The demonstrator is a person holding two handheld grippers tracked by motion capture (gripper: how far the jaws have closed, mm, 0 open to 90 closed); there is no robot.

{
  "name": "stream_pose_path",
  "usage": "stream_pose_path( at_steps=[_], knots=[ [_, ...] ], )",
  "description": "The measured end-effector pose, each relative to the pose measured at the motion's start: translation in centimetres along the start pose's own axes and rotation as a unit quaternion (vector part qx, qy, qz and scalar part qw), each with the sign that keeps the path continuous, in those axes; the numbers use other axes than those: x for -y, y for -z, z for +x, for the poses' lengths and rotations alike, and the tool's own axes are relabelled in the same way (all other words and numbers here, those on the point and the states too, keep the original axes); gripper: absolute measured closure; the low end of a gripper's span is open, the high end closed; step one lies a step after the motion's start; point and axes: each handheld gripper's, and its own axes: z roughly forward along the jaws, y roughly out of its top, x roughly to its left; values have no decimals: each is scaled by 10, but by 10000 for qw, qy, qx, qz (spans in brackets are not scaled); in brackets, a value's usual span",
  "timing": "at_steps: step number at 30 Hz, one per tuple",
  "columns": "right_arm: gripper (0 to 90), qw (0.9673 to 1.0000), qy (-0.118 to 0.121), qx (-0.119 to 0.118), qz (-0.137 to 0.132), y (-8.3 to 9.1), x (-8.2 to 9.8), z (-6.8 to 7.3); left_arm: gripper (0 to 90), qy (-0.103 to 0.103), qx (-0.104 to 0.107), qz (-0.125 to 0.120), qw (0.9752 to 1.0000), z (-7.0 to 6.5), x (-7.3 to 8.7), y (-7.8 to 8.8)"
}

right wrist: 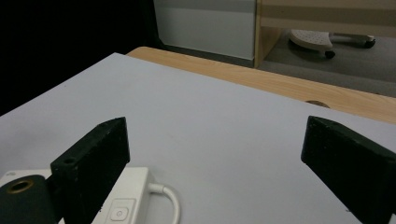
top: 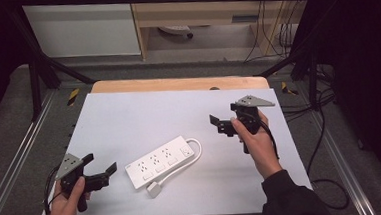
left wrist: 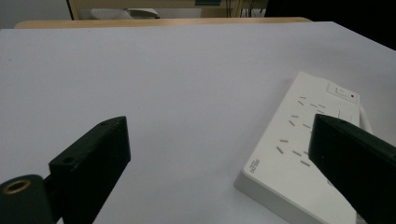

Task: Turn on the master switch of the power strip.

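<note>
White sheeting covers most of the counter [top: 129, 116], with a strip of bare wood showing along its far edge; black frame bars, grey floor and a bundle of cables surround it, and a pale cabinet and a wooden shelf unit stand beyond.

One white power strip [top: 159, 163] lies flat a little toward the near side of the counter's middle, turned at a slant. It carries three groups of sockets in a row, three small square buttons along its near edge, and one larger switch at its far right end with a small red mark beside it in the left gripper view. A small dark label is printed at the strip's near left corner, too small to read. One white cable [top: 193, 150] loops out of the switch end and runs back along the strip to one white plug [top: 154, 189], which lies on the counter just beside the strip's near edge.

Two claws are in hand. The left claw [top: 99, 168] is held near the counter's near left corner, its jaws spread wide and gripping nothing; the strip lies just to its right, apart from it. The right claw [top: 224, 118] is held above the right side of the counter, likewise wide open and empty, well apart from the strip. Nothing lies between either claw and the strip.
</note>
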Motion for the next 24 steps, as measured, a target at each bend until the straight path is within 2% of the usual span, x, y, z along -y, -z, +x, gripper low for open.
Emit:
stream_pose_path(
  at_steps=[11, 24],
  knots=[
    [71, 9997, -156, 145, -77, 21, 8, -20, 57, -76, 30, 20, 10000, -2, 0, -1],
    [68, 9983, -334, 450, -165, 51, 24, -45, 58, -90, 4, -15, 10000, -2, -1, -1]
  ],
)
